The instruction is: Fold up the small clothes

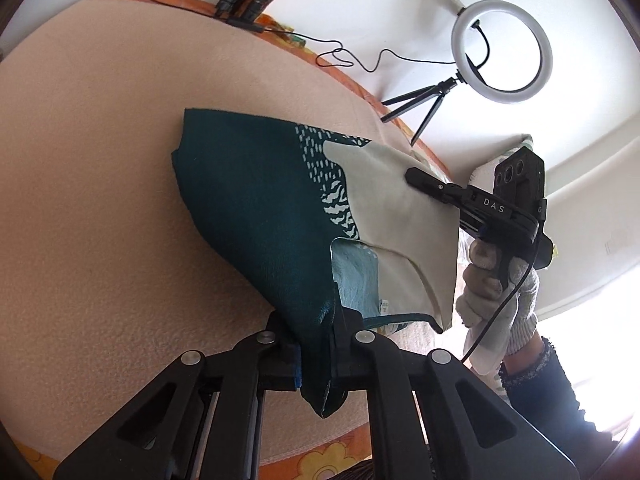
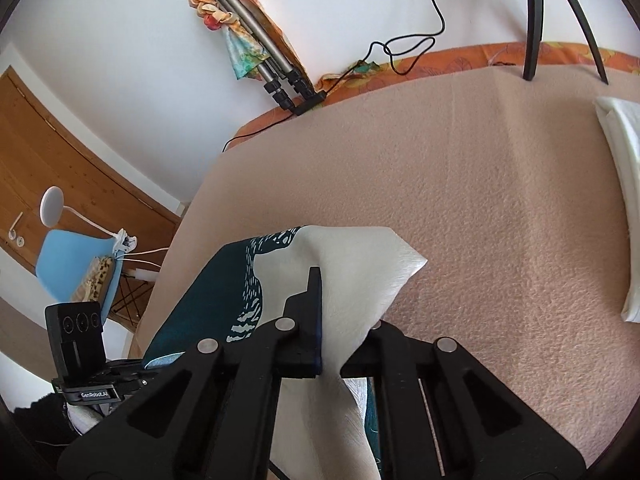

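A small teal and cream garment (image 1: 256,208) with a white dash print is held above the peach blanket (image 1: 100,160). My left gripper (image 1: 316,356) is shut on its teal edge, cloth bunched between the jaws. My right gripper (image 1: 416,178) is shut on the cream end, held by a gloved hand (image 1: 496,292). In the right wrist view the right gripper (image 2: 340,344) pinches the cream cloth (image 2: 360,264), which drapes over one finger. The left gripper's body (image 2: 84,360) shows at lower left there.
A ring light (image 1: 502,52) on a small tripod stands at the blanket's far edge, with a cable (image 1: 352,58). A folded tripod (image 2: 260,52) leans on the wall. A folded white stack (image 2: 624,184) lies at the right. A blue chair (image 2: 76,264) stands beyond the bed.
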The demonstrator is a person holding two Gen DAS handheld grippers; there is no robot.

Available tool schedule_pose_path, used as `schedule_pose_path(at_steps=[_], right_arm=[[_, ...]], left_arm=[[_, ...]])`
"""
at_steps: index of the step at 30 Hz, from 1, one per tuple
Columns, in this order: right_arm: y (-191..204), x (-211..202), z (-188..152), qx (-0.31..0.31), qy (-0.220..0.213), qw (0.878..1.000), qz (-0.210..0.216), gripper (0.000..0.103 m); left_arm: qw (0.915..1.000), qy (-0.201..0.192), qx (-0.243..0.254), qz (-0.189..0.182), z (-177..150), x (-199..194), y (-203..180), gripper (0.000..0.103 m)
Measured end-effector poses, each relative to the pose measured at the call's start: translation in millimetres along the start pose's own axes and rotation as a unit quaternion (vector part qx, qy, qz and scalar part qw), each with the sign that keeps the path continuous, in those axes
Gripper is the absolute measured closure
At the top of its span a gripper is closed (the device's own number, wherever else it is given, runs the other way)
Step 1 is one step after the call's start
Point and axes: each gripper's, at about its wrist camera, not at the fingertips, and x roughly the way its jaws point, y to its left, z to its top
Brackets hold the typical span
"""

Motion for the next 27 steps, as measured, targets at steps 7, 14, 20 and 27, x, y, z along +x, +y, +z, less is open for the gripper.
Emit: schedule_pose_path(at_steps=[7, 14, 20, 27], right_arm=[[-2.4, -48.2, 15.4, -0.025, -0.035, 0.999, -0.030, 0.098], [-29.1, -113.3, 35.3, -0.033, -0.074, 0.994, -0.074, 0.098], [-65.5, -172.0, 57.1, -0.036, -0.110, 0.986, -0.117, 0.098], [-113.8, -224.7, 83.6, -0.040, -0.144, 0.976, -0.156, 0.098]], left_arm=[[0.9984, -0.005, 0.051, -0.023, 19.0, 13.5, -39.1, 0.096], [0.9914, -0.011, 0.120, -0.050, 42.2, 46.7, -99.8, 0.096], [0.9827, -0.017, 0.168, -0.075, 65.8, 86.0, -157.9, 0.096], [0.9716, -0.030, 0.215, -0.093, 89.5, 137.5, -222.1, 0.096]])
